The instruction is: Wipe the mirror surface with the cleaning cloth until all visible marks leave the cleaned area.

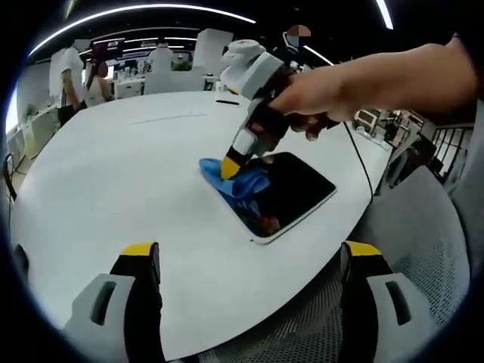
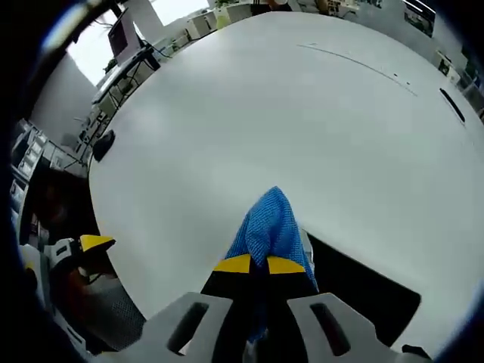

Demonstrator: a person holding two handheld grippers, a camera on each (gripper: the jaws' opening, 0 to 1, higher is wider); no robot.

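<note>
Two grippers are mine: my right gripper pinches the cloth against the mirror's far corner on the table, my left gripper hangs spread nearby, and most of the glass seems left to wipe.

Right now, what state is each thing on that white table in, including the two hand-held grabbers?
Blue cleaning cloth: bunched, pinched in the right gripper, pressed on the mirror's far corner.
Flat rectangular dark mirror: lying flat near the table edge, part covered by cloth.
Right gripper: shut on the cloth, held by a hand.
Left gripper: open, holding nothing, above the round white table.
</note>
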